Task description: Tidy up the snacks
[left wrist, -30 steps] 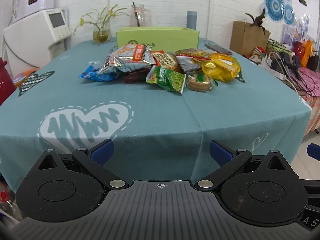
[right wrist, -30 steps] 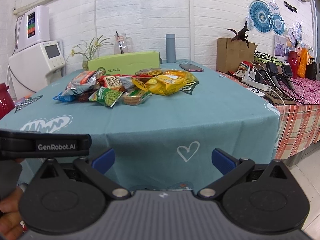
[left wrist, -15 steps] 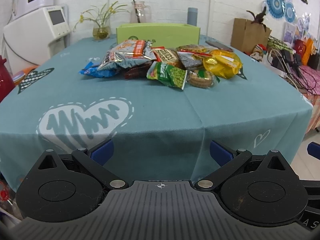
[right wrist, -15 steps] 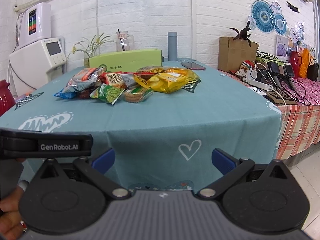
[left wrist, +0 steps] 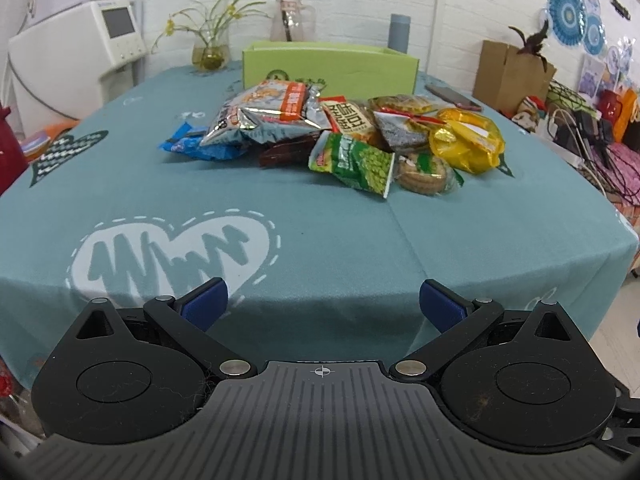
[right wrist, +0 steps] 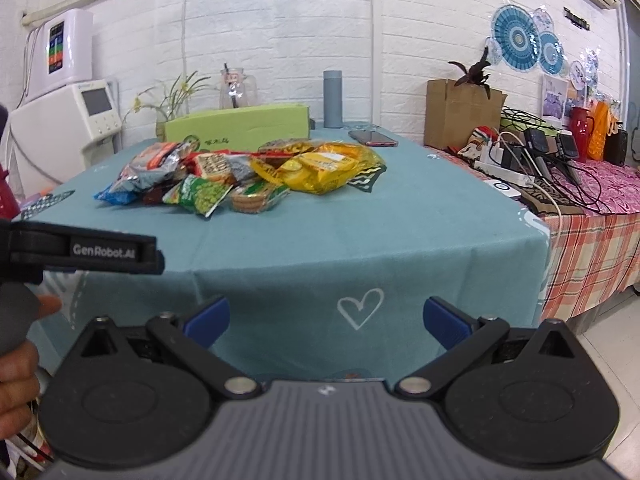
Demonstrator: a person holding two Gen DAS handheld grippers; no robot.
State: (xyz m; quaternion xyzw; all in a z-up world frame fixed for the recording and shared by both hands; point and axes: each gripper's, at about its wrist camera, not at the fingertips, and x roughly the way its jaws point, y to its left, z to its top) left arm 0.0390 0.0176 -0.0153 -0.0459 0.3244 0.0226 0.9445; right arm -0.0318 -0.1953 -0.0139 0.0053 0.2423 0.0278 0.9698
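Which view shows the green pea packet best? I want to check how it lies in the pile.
The left wrist view: the green pea packet is closer and larger there, leaning on the front of the snack pile beside the round biscuits. The right wrist view shows the same packet smaller, from the side.

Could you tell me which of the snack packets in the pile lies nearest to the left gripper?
The green pea packet at the front edge of the pile; it juts toward the left gripper, ahead of the round biscuit pack beside it.
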